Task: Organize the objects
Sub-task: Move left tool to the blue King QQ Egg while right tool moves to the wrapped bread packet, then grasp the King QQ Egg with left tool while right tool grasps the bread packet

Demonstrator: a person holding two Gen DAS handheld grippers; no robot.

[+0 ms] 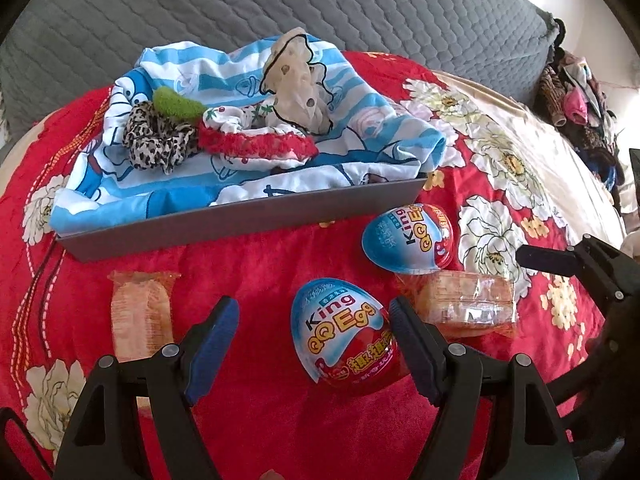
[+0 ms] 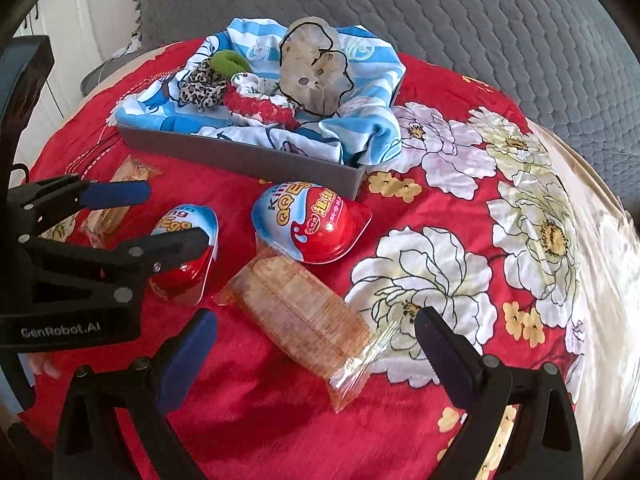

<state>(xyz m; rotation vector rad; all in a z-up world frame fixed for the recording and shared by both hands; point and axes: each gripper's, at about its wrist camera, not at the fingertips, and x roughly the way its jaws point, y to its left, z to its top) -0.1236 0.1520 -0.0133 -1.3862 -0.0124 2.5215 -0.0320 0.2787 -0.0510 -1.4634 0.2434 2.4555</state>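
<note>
Plastic egg (image 1: 342, 330) between the open left hand-held gripper (image 1: 314, 322)
Light, stiff, slippery shell: grip its wide middle. Right hand-held gripper (image 2: 316, 334) gapes empty over crinkly wafer pack (image 2: 304, 316).

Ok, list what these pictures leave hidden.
- Tray floor: both views, covered by the striped cloth.
- Near egg: right wrist view, partly behind the left tongs.
- Clothes pile: left wrist view, small, at the edge.
- Egg's small print: blurred.
</note>
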